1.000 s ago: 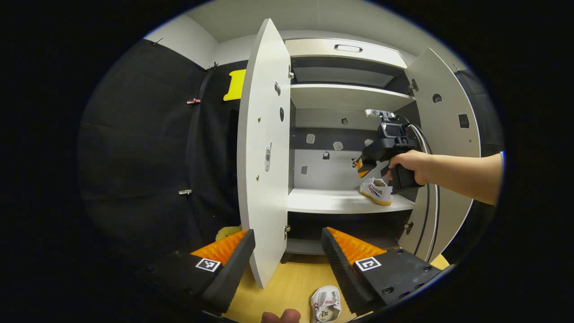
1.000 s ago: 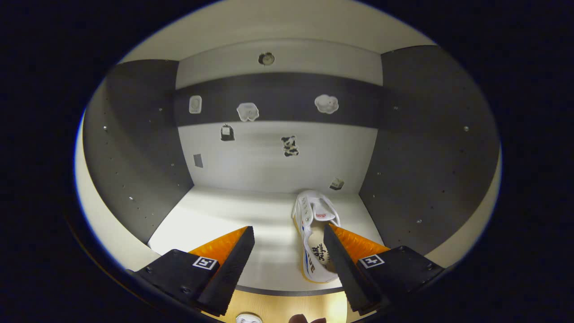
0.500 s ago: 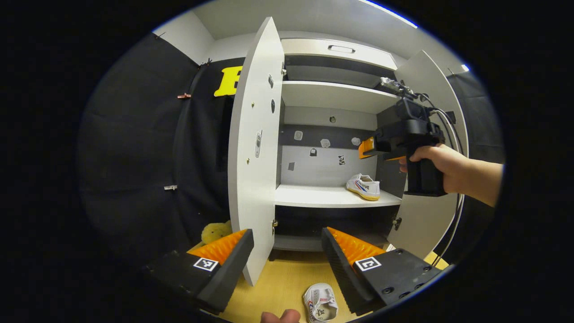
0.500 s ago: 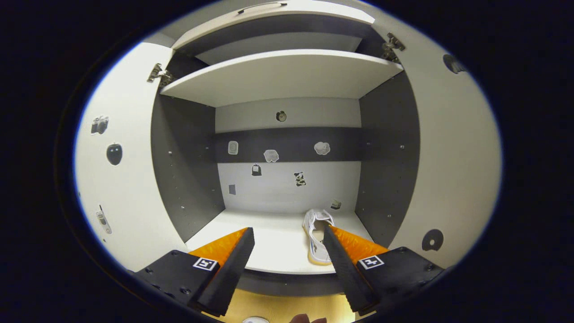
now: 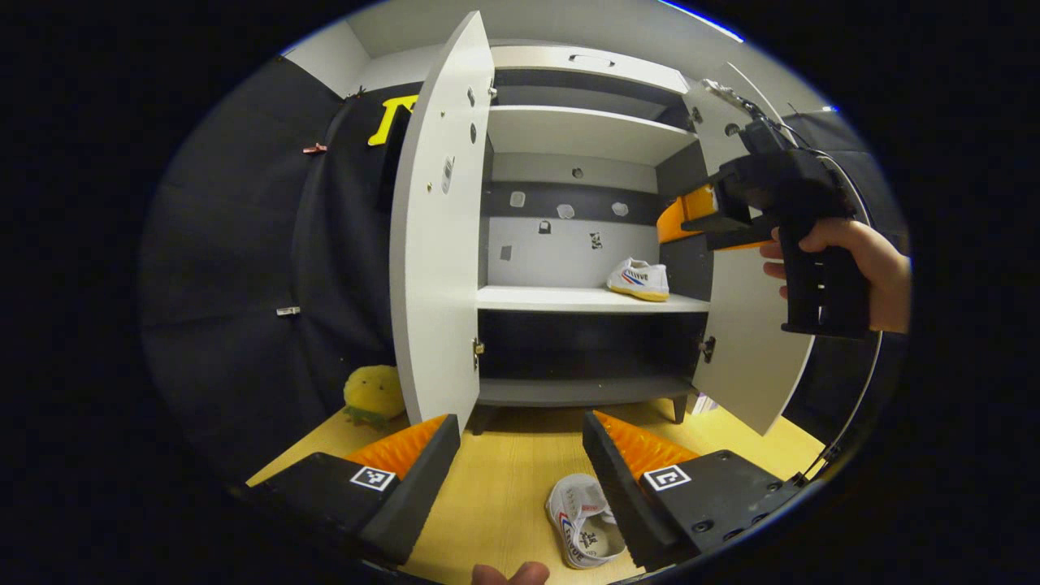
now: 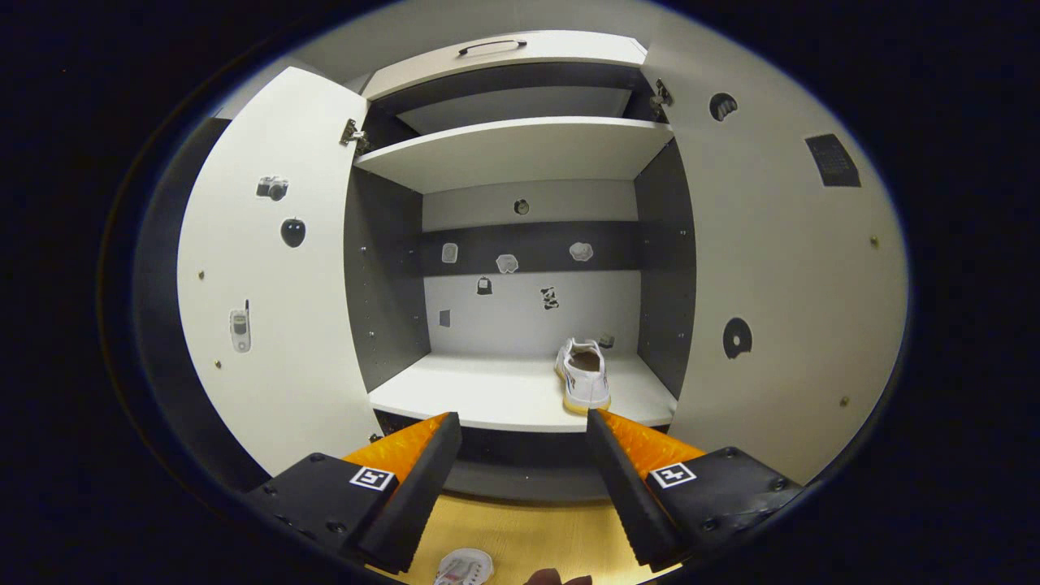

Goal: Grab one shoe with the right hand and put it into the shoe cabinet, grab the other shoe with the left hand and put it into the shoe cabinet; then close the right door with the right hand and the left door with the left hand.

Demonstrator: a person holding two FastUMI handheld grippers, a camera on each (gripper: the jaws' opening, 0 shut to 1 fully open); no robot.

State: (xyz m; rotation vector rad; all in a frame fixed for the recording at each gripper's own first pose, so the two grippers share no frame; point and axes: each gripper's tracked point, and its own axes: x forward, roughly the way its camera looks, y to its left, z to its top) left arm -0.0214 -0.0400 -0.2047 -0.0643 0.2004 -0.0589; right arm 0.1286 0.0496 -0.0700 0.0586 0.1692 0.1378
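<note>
One shoe [image 5: 639,279] rests on the right of the shoe cabinet's middle shelf [image 5: 569,299], side lettering too small to read; the other shoe [image 5: 583,532] lies on the floor [image 5: 512,496]. Left gripper [image 5: 520,455] and right gripper [image 6: 524,455] both spread wide, holding nothing

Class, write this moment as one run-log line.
first shoe: on cabinet shelf | second shoe: on floor | right tool: open, empty | left tool: open, above second shoe | doors: open
</note>
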